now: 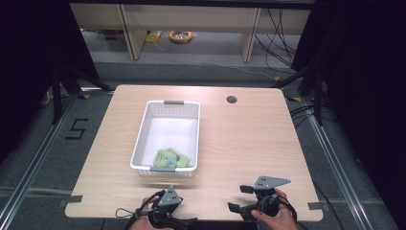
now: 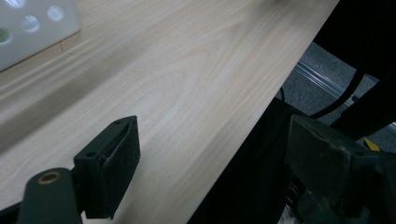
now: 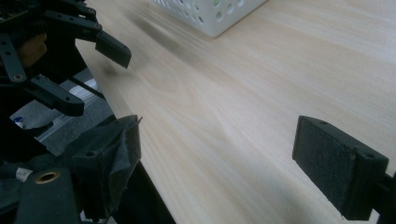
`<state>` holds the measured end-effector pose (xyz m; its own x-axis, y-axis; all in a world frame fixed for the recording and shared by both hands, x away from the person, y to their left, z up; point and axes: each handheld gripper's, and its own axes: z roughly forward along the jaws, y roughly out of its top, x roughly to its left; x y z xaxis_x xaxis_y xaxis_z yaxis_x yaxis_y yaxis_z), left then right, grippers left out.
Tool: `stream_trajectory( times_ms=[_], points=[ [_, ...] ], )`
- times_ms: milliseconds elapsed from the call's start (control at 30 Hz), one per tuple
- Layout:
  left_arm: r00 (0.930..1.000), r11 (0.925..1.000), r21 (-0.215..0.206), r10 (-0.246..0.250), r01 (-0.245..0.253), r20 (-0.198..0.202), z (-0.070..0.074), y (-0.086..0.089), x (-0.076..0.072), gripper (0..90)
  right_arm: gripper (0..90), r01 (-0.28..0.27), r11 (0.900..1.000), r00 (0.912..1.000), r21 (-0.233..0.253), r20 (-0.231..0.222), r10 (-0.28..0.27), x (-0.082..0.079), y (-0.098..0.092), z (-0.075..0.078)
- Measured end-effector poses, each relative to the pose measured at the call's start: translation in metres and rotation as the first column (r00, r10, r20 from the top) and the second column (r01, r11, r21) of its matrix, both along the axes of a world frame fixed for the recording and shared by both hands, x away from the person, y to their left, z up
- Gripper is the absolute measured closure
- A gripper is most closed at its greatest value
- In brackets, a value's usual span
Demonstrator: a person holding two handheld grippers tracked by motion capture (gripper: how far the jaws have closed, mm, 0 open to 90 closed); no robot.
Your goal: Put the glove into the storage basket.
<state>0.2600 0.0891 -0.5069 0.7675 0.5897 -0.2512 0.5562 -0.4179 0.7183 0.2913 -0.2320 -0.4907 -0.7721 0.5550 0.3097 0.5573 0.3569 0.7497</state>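
table [image 1: 239, 143]: bare wood, both tools at near edge
basket [image 1: 141, 139]: white, mid-table
green toy [image 1: 168, 158]: in basket's near end
left gripper [image 1: 155, 201]: jaws wide, empty
right gripper [image 1: 242, 197]: jaws wide, empty
risk: reaching in, a jaw could catch the rim and shove the basket

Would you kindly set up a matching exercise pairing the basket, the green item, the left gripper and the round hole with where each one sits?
Things:
1. white basket
2. green item
3. left gripper
4. round hole

Places:
A. far right part of the table
B. near edge of the table, left of the other gripper
C. left of the table's centre
D. near end inside the basket

Pairs: 1-C, 2-D, 3-B, 4-A
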Motion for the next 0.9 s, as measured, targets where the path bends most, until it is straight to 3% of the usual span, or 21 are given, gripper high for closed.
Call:
stream_trajectory(
  times_ms=[33, 133, 200, 233, 333, 433, 500, 533, 667, 700, 900],
  points=[
    [0.9998, 0.9998, 0.012, -0.013, 0.013, 0.013, -0.001, 0.000, -0.001, 17.2, 16.3, -0.004, 1.000, 1.0000, -0.017, -0.005, 0.004, -0.003, 0.000, -0.001],
    [0.9999, 0.9997, 0.023, -0.011, 0.011, -0.001, -0.003, -0.001, -0.004, 17.2, 16.3, -0.007, 1.000, 0.9999, -0.024, 0.008, 0.007, -0.006, 0.002, -0.003],
    [0.9989, 0.9978, 0.053, -0.042, 0.041, 0.021, -0.003, 0.000, -0.004, 17.3, 16.3, 0.001, 0.999, 1.0000, -0.047, 0.009, -0.001, -0.009, 0.002, -0.003],
    [1.0000, 0.9998, 0.015, -0.009, 0.009, 0.001, -0.004, -0.002, -0.006, 17.3, 16.3, 0.003, 0.999, 0.9999, -0.049, 0.017, -0.002, -0.009, 0.002, -0.003],
    [0.9999, 0.9997, 0.023, -0.008, 0.008, 0.006, -0.004, -0.002, -0.007, 17.3, 16.3, -0.006, 0.998, 1.0000, -0.056, 0.006, 0.006, -0.010, 0.002, -0.004],
    [0.9992, 0.9980, 0.053, -0.036, 0.035, 0.019, -0.004, 0.001, -0.007, 17.3, 16.3, -0.007, 0.998, 0.9996, -0.067, 0.025, 0.009, -0.013, 0.002, -0.006],
    [0.9999, 0.9987, 0.050, -0.009, 0.008, 0.008, -0.007, 0.000, -0.007, 17.3, 16.3, -0.014, 0.997, 0.9997, -0.078, 0.017, 0.016, -0.014, 0.002, -0.006],
    [0.9999, 0.9987, 0.050, -0.009, 0.008, 0.008, -0.007, 0.000, -0.007, 17.3, 16.3, 0.002, 0.997, 0.9999, -0.083, 0.013, -0.001, -0.016, 0.003, -0.006],
    [1.0000, 0.9991, 0.043, -0.005, 0.005, 0.008, -0.009, -0.001, -0.008, 17.3, 16.3, -0.028, 0.996, 0.9996, -0.090, -0.001, 0.028, -0.017, 0.003, -0.008],
    [0.9997, 0.9967, 0.081, -0.011, 0.009, 0.021, -0.009, 0.000, -0.007, 17.3, 16.3, -0.017, 0.995, 0.9997, -0.100, 0.017, 0.019, -0.017, 0.003, -0.008],
    [0.9991, 0.9966, 0.078, -0.030, 0.028, 0.030, -0.008, 0.000, -0.007, 17.3, 16.3, -0.021, 0.994, 0.9996, -0.112, 0.016, 0.023, -0.017, 0.004, -0.009]
  ],
)
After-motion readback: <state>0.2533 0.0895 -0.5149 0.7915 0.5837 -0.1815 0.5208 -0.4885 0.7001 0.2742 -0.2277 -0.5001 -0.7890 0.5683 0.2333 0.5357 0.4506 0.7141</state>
